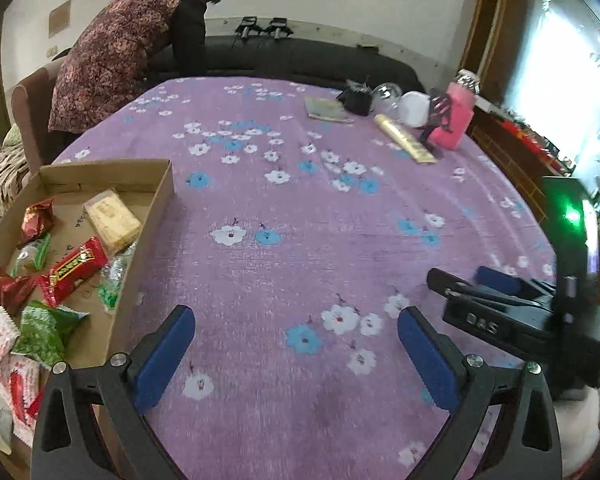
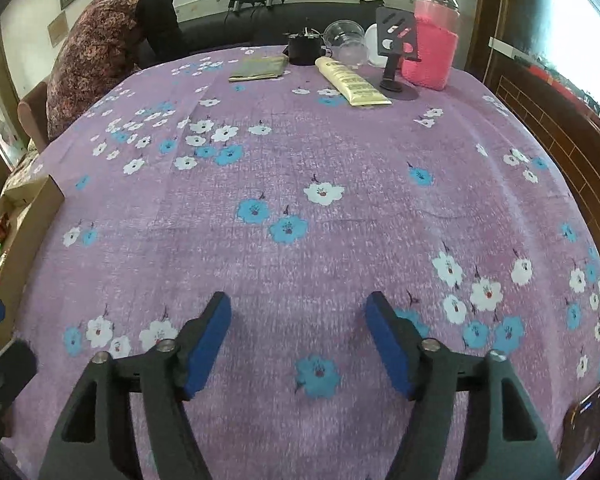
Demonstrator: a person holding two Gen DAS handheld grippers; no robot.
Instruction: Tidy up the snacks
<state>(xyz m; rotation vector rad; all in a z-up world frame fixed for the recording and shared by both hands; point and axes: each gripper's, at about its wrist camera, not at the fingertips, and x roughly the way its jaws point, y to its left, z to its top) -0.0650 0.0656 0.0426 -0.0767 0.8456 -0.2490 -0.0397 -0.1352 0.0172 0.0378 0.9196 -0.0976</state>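
Hovering over bare purple cloth [image 1: 300,240], left gripper [image 1: 296,356] spread wide, nothing between pads. Right gripper [image 2: 298,344] also spread, empty, low over cloth; seen at right in left view. Snacks [image 1: 60,272] piled loose in cardboard box [image 1: 162,196], left of left gripper, near it, apart. Risk: reach into pile could pinch two crinkly packets at once, or pad could catch box wall and shove box. Far side: pink-sleeved bottle [image 2: 432,48], tube [image 2: 352,82], clear cup [image 2: 346,40]; well apart. Person [image 1: 128,56] bent beyond table.
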